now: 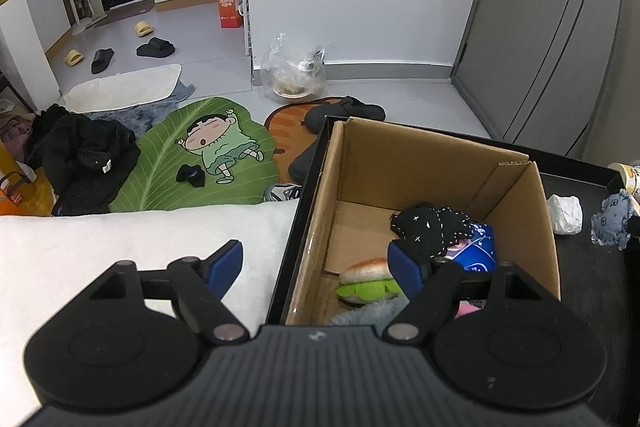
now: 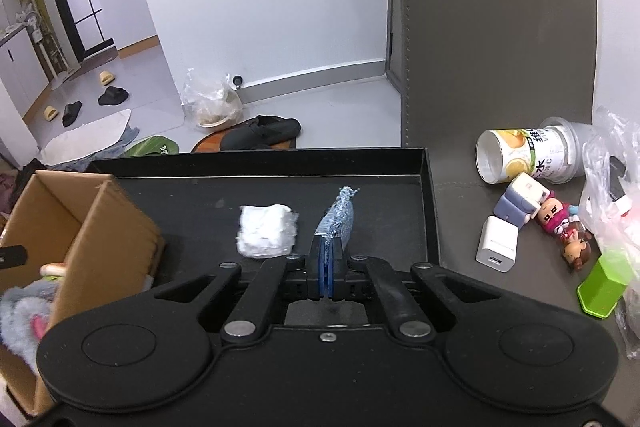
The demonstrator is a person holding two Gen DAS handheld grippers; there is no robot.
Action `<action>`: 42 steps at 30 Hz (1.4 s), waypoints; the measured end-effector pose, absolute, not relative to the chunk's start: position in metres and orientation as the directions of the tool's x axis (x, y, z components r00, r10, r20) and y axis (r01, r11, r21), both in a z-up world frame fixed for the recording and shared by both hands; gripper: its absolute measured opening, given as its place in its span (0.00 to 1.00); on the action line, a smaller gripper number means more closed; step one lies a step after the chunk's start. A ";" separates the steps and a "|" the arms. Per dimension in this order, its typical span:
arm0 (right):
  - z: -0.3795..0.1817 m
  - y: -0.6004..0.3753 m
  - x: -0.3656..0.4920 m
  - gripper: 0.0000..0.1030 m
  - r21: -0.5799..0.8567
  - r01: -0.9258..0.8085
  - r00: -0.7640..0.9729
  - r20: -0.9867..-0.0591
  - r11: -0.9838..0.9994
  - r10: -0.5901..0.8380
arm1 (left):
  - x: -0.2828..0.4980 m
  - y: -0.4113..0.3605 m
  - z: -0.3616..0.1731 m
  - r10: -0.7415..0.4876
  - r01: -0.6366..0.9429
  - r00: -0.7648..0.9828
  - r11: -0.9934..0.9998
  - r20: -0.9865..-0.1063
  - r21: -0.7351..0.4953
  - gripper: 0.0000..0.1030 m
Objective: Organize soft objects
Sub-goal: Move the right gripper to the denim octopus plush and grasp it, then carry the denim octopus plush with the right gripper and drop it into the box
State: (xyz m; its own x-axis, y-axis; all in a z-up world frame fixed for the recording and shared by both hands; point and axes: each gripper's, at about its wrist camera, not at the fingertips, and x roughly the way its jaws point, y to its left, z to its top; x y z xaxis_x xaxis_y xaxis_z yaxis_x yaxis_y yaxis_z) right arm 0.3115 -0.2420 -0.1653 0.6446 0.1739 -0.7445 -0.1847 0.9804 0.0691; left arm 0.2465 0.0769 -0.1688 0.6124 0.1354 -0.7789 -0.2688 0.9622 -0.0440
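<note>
My right gripper (image 2: 327,253) is shut on a blue denim cloth piece (image 2: 338,217), which sticks up edge-on from between the blue pads above the black tray (image 2: 280,167). The same denim piece (image 1: 612,221) shows at the far right of the left wrist view. A white crumpled wad (image 2: 266,231) lies on the tray just left of it. My left gripper (image 1: 318,267) hangs open over the left wall of the cardboard box (image 1: 420,155), nothing between its fingers. Inside the box lie a plush burger (image 1: 366,281), a black stitched cloth (image 1: 430,229) and a blue packet (image 1: 478,251).
Right of the tray on the grey surface lie a tipped can (image 2: 528,155), a white charger (image 2: 496,245), small figurines (image 2: 560,223), a green box (image 2: 604,285) and a plastic bag (image 2: 616,163). A white blanket (image 1: 120,247) lies left of the box. Slippers, mats and clothes lie on the floor.
</note>
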 end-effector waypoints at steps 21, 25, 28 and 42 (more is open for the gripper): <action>-0.101 -0.164 0.272 0.01 0.073 -0.335 0.675 -0.677 0.939 0.293 | 0.230 0.086 -0.157 0.096 -0.265 0.654 0.958 -0.750 -0.108 0.73; -0.095 -0.149 0.269 0.01 0.067 -0.362 0.673 -0.671 0.930 0.310 | 0.227 0.086 -0.156 0.096 -0.256 0.659 0.961 -0.746 -0.103 0.70; -0.092 -0.138 0.266 0.01 0.062 -0.381 0.670 -0.669 0.923 0.322 | 0.227 0.089 -0.158 0.093 -0.265 0.655 0.958 -0.750 -0.113 0.65; -0.088 -0.084 0.257 0.01 0.052 -0.467 0.632 -0.679 0.883 0.374 | 0.228 0.102 -0.168 0.042 -0.286 0.628 0.941 -0.777 -0.180 0.20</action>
